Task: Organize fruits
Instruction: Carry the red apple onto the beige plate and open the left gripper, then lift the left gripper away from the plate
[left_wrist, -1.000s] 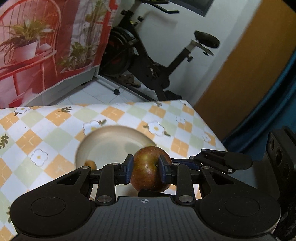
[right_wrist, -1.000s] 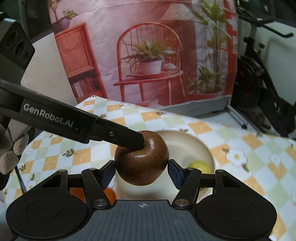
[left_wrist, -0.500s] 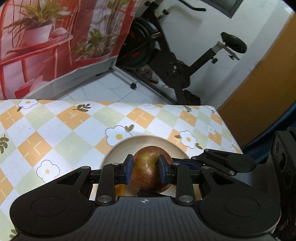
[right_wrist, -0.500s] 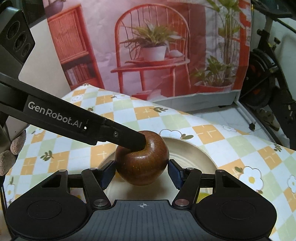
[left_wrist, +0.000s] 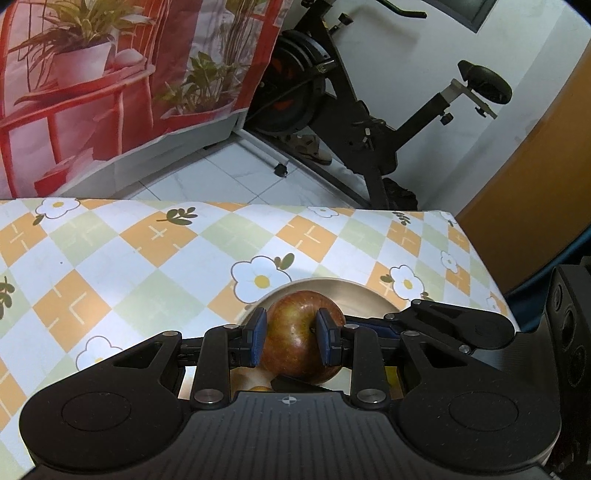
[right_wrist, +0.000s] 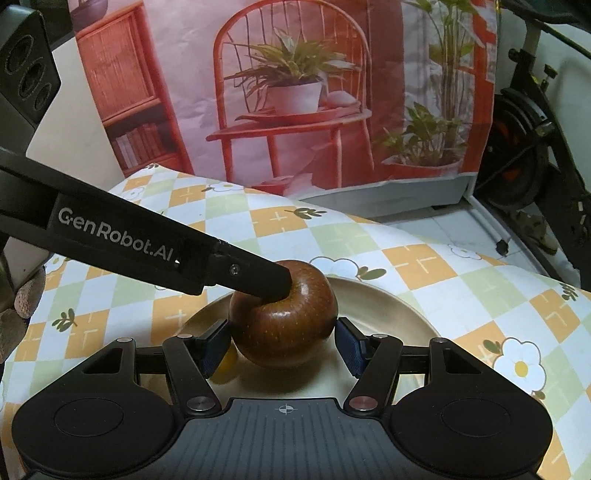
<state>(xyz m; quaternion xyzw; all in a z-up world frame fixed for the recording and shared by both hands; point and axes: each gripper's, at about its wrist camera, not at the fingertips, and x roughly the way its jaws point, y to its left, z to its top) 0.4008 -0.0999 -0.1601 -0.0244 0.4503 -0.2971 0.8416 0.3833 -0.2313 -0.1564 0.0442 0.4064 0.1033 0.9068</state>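
The apple (right_wrist: 282, 319) hangs just above the beige plate (right_wrist: 388, 299), and both of my grippers are clamped on it. My right gripper (right_wrist: 282, 345) grasps it across its widest part, a blue pad pressed to each flank. My left gripper (left_wrist: 291, 341) comes in from the left, one slim finger set down in the hollow by the stem, and in its own view the apple (left_wrist: 301, 343) sits pinched between the two blue pads at a narrow spot. I cannot tell whether the apple's underside touches the plate yet; its base is hidden behind my gripper body.

I judge this to be the placing step: the apple is being set into the plate with the other fruit. A small yellowish fruit (right_wrist: 225, 363) shows in the plate near my right gripper's left pad, and another orange-yellow piece (left_wrist: 258, 388) peeps out under the apple in the left view.

What comes next, as I see it, is to lower until the apple rests on a bare part of the plate, clear of the small fruit, then loosen one gripper at a time so it does not roll. The plate (left_wrist: 354, 291) lies near the right end of the checked, flowered worktop (left_wrist: 129, 266), so a rolling apple could go over the edge.
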